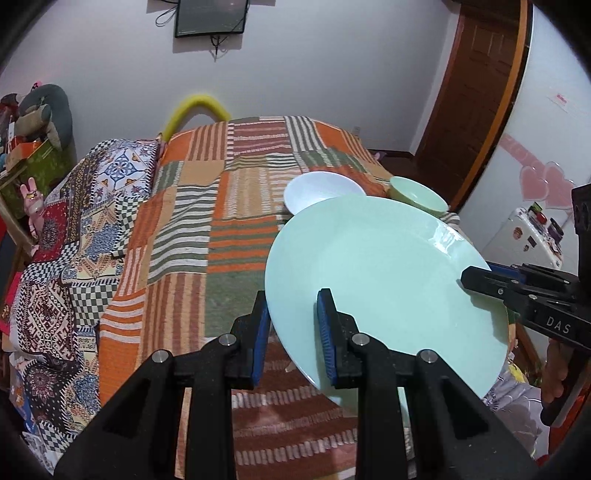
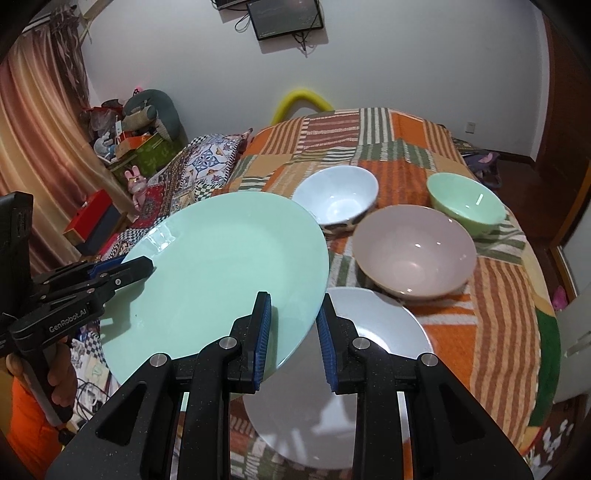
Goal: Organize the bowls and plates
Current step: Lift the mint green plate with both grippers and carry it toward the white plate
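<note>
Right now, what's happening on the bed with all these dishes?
A person is carrying a mint green plate with two handheld grippers, one on each side of its rim. The left gripper and the right gripper are both clamped on it, holding it above the striped blanket. Below it on the bed lies a white plate. Behind that sit three bowls: a white bowl, a pink bowl and a green bowl. Nothing is stacked yet.

A patchwork bedspread (image 1: 229,206) covered the bed; a dark screen (image 2: 284,16) hung on the white wall, curtains (image 2: 40,129) alongside.
</note>
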The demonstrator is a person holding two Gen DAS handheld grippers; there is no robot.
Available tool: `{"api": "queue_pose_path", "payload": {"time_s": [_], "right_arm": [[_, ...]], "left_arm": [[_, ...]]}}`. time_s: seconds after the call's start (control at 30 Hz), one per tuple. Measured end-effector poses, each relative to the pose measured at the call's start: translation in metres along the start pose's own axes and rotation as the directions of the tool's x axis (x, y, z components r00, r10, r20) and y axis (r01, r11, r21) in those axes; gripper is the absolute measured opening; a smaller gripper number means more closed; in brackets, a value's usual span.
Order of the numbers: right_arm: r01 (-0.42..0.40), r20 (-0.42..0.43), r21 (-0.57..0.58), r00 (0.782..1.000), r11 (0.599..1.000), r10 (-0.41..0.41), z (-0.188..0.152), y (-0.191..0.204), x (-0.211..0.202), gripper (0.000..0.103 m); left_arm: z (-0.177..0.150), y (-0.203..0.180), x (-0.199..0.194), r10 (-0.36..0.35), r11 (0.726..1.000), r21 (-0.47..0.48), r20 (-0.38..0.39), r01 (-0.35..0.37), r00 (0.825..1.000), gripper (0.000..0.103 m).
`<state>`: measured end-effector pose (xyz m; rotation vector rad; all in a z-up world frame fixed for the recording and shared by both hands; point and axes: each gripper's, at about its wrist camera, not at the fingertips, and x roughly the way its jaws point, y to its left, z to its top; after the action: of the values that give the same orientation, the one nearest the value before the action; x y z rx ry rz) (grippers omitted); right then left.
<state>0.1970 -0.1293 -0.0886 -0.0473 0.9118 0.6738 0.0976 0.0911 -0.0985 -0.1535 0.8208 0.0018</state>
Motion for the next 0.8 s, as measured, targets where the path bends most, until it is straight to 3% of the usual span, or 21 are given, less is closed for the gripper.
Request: {"api": "queue_pose_path", "payload": {"time_s": [0.53, 0.8], "right_arm": [[0.057, 0.012, 0.054, 0.998, 0.997, -0.057, -0.034, -0.027, -0.02, 0.024], [0.047, -0.014, 0.098, 0.999, 0.994, -0.046, -0.048, -0.04, -0.018, 0.025]], "left_arm": [[-0.015, -0.038, 0.02, -0.064, 0.997, 0.034, -0.065, 0.067, 0.996, 0.025], [-0.027, -0.044, 0.037, -0.079, 0.996, 0.029, -0.121, 0.083, 0.99, 0.025]]}}
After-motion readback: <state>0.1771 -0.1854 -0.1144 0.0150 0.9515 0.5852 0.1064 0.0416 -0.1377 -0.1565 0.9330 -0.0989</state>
